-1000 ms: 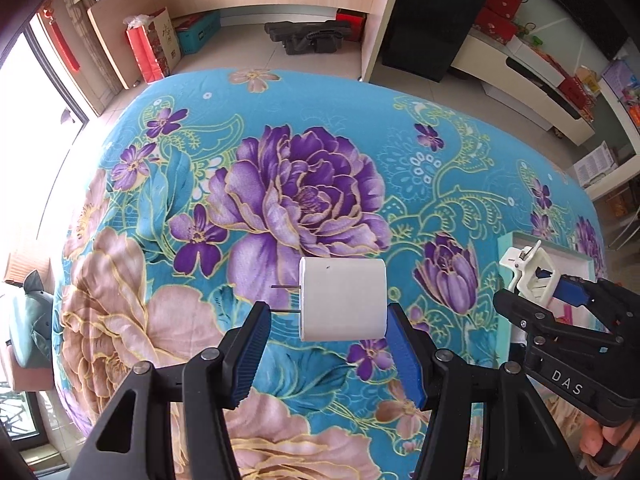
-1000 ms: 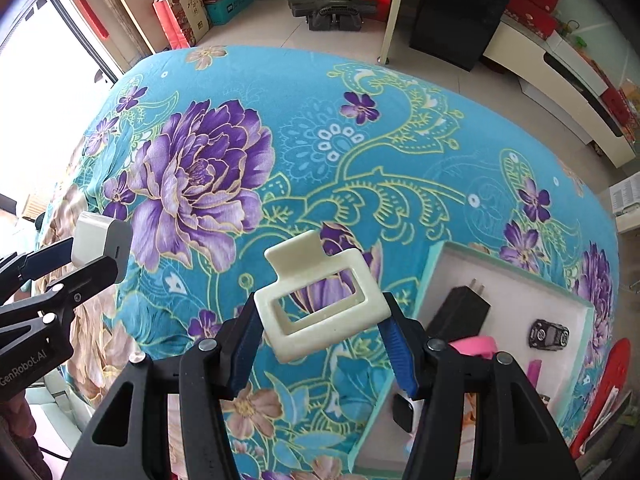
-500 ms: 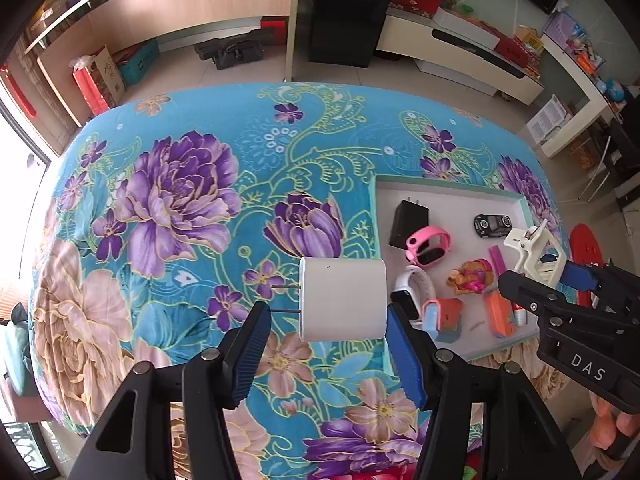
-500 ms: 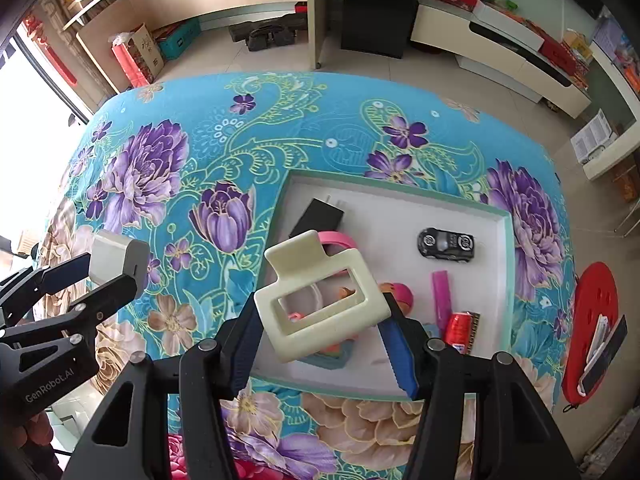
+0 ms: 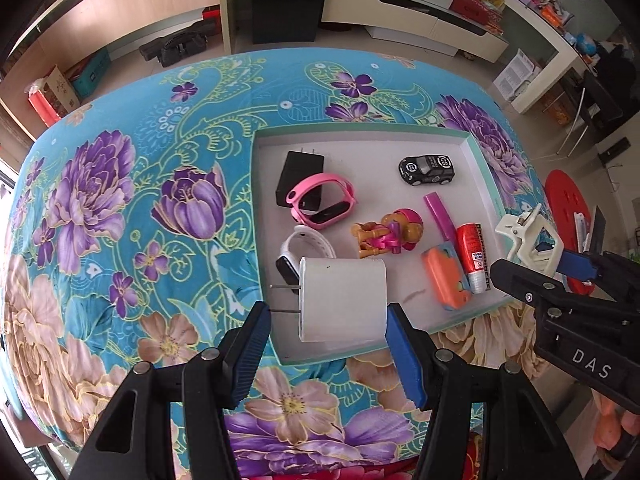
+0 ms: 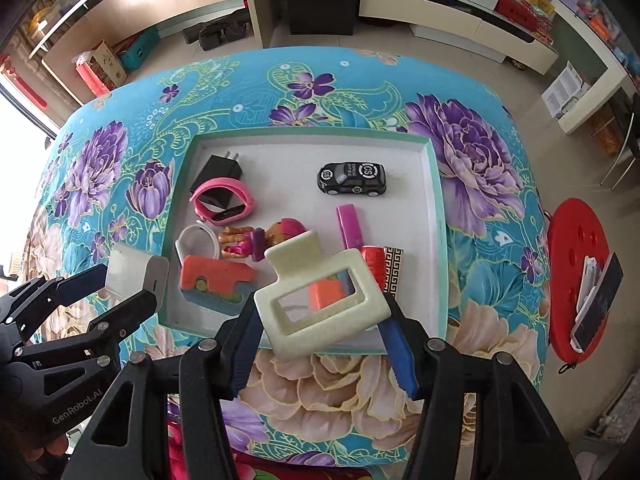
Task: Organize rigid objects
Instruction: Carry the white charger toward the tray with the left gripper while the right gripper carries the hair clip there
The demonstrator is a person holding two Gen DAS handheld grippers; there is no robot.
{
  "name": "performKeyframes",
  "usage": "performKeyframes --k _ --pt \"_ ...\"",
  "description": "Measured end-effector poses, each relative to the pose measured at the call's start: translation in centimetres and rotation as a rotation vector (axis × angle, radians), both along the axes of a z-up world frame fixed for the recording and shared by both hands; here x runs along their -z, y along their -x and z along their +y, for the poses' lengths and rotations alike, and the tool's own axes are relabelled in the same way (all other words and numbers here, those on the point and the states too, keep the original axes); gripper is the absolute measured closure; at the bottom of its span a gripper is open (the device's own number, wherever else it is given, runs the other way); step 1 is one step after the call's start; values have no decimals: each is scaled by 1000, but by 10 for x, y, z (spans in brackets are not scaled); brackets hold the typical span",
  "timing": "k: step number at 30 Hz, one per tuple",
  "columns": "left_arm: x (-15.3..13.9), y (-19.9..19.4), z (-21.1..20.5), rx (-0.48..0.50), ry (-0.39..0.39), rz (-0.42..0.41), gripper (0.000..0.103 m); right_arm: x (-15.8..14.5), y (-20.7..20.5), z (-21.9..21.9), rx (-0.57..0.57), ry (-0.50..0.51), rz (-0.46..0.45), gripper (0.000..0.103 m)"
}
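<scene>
tray (image 6: 434, 216): we see it lying on the bed (image 6: 472, 152), toward the 3 o'clock half.
toy car (image 6: 352, 178): in the tray, at 1 o'clock.
black charger (image 6: 218, 174): in the tray, at 10 o'clock, with a watch band (image 6: 222, 202) lying partly on it.
figurine (image 6: 256, 238): mid-tray, with another watch (image 6: 198, 242) at its 9 o'clock.
white charger (image 5: 342, 300): we hold it in the left tool (image 5: 324, 344) over the tray's 7 o'clock corner.
hair clip (image 6: 320, 298): in the right tool (image 6: 320, 344), over the tray's 6 o'clock edge.

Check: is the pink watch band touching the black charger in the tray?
Touching. In the left wrist view the pink watch band lies across the black charger's lower end, overlapping it; the right wrist view shows the same overlap inside the tray.
</scene>
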State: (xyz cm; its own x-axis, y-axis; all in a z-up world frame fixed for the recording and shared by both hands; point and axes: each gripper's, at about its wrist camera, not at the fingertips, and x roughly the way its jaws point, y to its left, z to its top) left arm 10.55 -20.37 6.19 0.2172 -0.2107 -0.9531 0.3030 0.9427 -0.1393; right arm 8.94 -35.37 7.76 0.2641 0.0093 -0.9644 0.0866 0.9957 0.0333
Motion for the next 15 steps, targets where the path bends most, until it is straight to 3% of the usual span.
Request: performKeyframes --k 15 --pt "40 -12 -35 57 -27 47 41 45 -12 -25 11 -18 72 44"
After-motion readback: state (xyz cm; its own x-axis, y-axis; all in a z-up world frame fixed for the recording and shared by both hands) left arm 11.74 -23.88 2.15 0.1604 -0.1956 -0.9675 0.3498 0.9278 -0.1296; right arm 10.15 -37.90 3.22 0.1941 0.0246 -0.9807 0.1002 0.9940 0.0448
